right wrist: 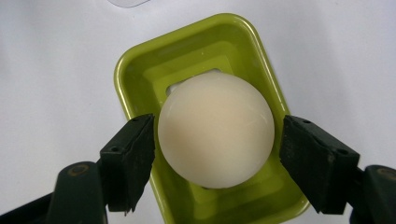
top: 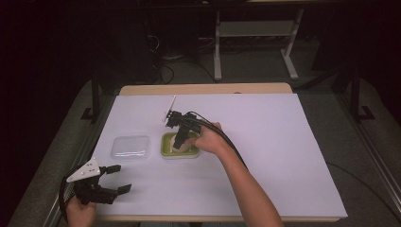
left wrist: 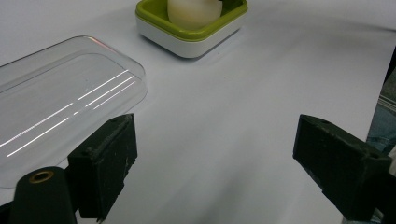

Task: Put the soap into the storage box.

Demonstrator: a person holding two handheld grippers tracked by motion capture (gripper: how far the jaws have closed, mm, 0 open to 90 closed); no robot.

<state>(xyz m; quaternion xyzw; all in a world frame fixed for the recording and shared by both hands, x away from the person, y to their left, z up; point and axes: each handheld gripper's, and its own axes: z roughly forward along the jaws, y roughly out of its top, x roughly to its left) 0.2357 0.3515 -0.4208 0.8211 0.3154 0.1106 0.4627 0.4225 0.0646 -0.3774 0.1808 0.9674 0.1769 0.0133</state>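
A round cream soap rests in a lime-green dish with a white base, near the table's middle. My right gripper hangs straight over the dish, open. Its jaws flank the soap, the left one almost touching and the right one a small gap away. In the high view the right gripper points down into the dish. My left gripper is open and holds nothing near the front left corner. From the left gripper, the dish and soap lie ahead.
A clear plastic lid lies flat left of the dish, just ahead of the left jaw. A white sheet covers the table. The person's right forearm crosses the front middle. Table legs and cables stand beyond the far edge.
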